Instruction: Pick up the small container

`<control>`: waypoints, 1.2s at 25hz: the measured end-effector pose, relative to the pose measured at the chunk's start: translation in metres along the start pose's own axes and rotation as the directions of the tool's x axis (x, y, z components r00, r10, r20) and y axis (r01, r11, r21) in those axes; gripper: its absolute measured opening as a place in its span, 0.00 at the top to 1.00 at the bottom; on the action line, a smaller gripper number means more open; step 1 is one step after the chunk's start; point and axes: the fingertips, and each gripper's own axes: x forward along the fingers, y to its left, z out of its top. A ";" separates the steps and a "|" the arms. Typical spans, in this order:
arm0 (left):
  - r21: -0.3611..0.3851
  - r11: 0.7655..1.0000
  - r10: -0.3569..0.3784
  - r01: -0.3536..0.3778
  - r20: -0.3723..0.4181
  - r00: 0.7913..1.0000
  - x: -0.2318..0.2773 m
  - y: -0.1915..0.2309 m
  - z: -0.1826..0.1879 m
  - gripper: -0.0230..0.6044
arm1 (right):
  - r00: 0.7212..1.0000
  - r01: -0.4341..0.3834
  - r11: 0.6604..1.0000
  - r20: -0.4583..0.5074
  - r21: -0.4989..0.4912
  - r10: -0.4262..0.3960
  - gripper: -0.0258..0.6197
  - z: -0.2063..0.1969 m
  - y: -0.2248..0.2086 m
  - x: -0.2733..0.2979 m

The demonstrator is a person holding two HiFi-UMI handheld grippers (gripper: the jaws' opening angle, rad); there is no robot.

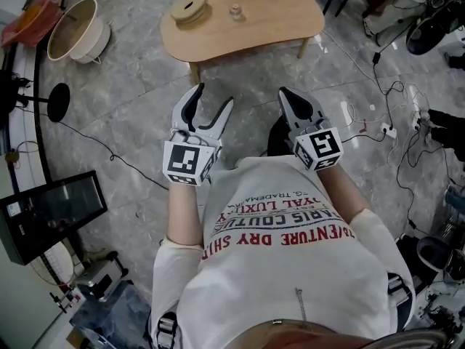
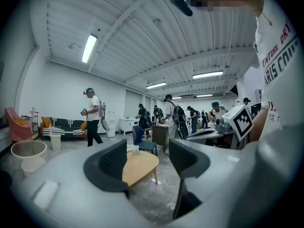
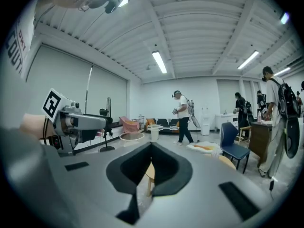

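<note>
**Approach not begun: small container untouched on counter**

Head view. The small container (image 1: 235, 11) stands on the wooden counter (image 1: 276, 31), at about 12 o'clock from both claws and well apart from them. A round wooden piece (image 1: 190, 7) lies at its 9 o'clock. The left claw (image 1: 213, 97) has its jaws apart, with only floor between them. The right claw (image 1: 284, 93) has its jaws together and is empty. Both are held close to the person's chest. Judgement: nothing is done yet; the reach, the grip and the lift all remain.

Writing: the shirt (image 1: 283, 227) print reads upside down, in part "TRADEMA", "ARIS COUTU", "ENTURE DRY SHI". Each marker cube (image 1: 185, 162) shows a black square code with no letters.

Left gripper view. The jaws stand open, and the counter's edge shows far off in the gap. At 2 o'clock is shirt print, "ARIS COU". I cannot pick out the container with certainty.

Right gripper view. The pads meet and grip nothing. There is no legible writing.
</note>
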 end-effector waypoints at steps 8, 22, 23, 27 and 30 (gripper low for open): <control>0.010 0.994 0.111 -0.110 -0.074 0.991 0.079 0.026 -0.017 0.54 | 0.993 -0.119 0.992 -0.013 0.030 0.120 0.95 -0.009 -0.074 0.067; -0.079 0.937 0.329 -0.341 -0.139 0.934 0.259 0.072 -0.010 0.54 | 0.946 -0.315 0.949 -0.071 0.030 0.316 0.95 0.014 -0.258 0.184; -0.075 0.932 0.343 -0.356 -0.146 0.928 0.269 0.075 -0.012 0.54 | 0.942 -0.328 0.944 -0.074 0.029 0.329 0.95 0.015 -0.268 0.191; -0.064 0.916 0.379 -0.396 -0.189 0.906 0.306 0.088 -0.029 0.53 | 0.921 -0.376 0.926 -0.097 0.031 0.377 0.95 0.008 -0.299 0.219; -0.084 0.909 0.382 -0.407 -0.219 0.898 0.328 0.097 -0.050 0.51 | 0.913 -0.389 0.920 -0.119 0.043 0.391 0.95 -0.006 -0.311 0.240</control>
